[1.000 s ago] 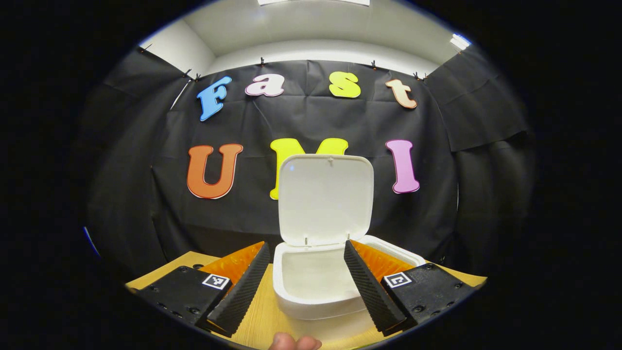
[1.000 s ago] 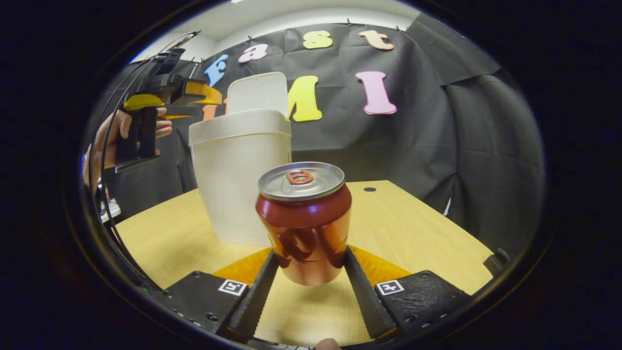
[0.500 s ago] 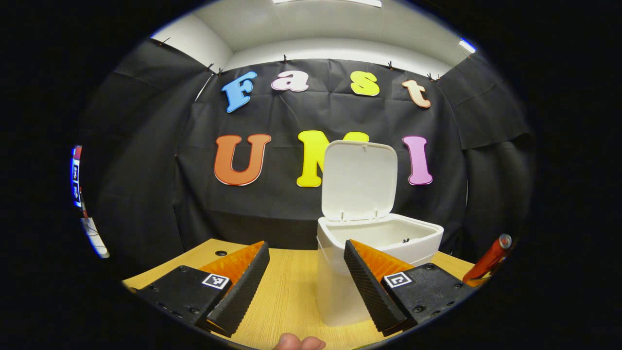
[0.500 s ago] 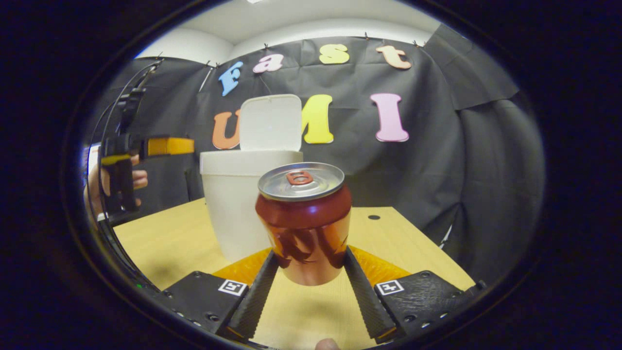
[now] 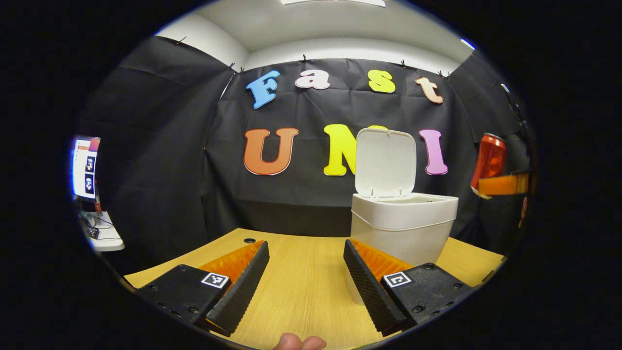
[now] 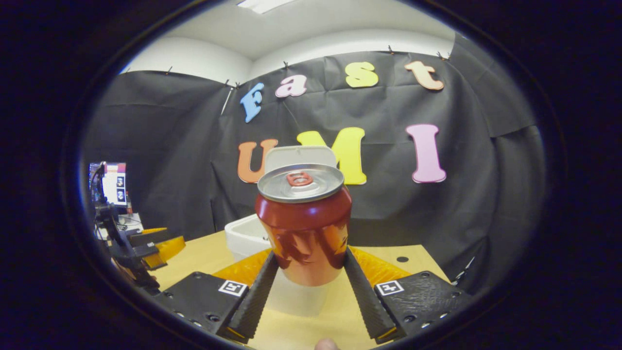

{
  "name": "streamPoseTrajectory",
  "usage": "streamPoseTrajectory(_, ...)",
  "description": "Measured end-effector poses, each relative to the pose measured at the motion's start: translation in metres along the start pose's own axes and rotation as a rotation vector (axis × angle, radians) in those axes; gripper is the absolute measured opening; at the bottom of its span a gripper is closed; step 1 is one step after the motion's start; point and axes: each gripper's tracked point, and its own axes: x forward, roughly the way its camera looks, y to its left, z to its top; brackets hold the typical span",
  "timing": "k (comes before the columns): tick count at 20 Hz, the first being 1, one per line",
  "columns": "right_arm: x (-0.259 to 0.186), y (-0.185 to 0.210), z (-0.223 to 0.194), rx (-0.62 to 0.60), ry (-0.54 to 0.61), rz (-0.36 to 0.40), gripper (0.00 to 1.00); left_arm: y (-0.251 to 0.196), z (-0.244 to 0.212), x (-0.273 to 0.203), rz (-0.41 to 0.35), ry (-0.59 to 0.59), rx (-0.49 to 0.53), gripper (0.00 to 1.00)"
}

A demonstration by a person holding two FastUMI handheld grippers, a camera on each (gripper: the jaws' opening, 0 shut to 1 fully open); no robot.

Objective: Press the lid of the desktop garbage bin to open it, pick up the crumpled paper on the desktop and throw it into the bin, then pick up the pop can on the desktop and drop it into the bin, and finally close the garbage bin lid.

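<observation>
My right gripper (image 6: 307, 272) is shut on a red pop can (image 6: 303, 228), held upright in the air. Behind and below the can stands the white bin (image 6: 245, 237), its lid (image 6: 299, 156) raised upright. In the left gripper view the bin (image 5: 403, 226) stands on the wooden table (image 5: 301, 287) to the right of centre, lid (image 5: 385, 163) open. The can (image 5: 489, 156) hangs at the far right, above rim height and to the right of the bin. My left gripper (image 5: 306, 282) is open and holds nothing, low over the table, left of the bin.
A monitor (image 5: 83, 167) and a white shelf (image 5: 102, 238) sit beyond the table's left edge. The table has round holes (image 5: 249, 240) near its back edge. The other gripper (image 6: 146, 248) shows low at the left of the right gripper view.
My right gripper has lifted the can from below the bin's rim to above it. My left gripper has drawn back, away from the bin and down toward the table, still open.
</observation>
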Motion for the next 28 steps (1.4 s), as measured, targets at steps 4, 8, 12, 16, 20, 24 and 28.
streamPoseTrajectory(4,0.051,0.015,0.025,-0.021,0.014,0.029,0.81,0.012,-0.001,-0.016,0.019,-0.013,0.003,0.99)
streamPoseTrajectory(8,0.104,0.017,0.024,-0.074,0.060,0.005,0.81,0.025,-0.005,-0.020,0.052,-0.007,-0.001,0.99)
streamPoseTrajectory(12,0.139,0.016,0.005,-0.051,0.137,-0.002,0.81,0.038,-0.009,-0.029,0.078,0.002,-0.018,0.99)
streamPoseTrajectory(16,0.149,0.022,-0.005,-0.020,0.174,0.003,0.81,0.042,-0.015,-0.026,0.088,0.012,-0.027,0.99)
streamPoseTrajectory(20,0.154,0.027,-0.011,-0.048,0.193,0.009,0.82,0.039,-0.016,-0.022,0.082,0.016,-0.029,0.99)
streamPoseTrajectory(24,0.156,0.032,-0.011,-0.047,0.194,0.016,0.84,0.036,-0.018,-0.022,0.077,0.018,-0.028,0.99)
streamPoseTrajectory(28,0.153,0.032,-0.004,-0.024,0.169,0.011,0.84,0.035,-0.015,-0.021,0.077,0.013,-0.015,0.99)
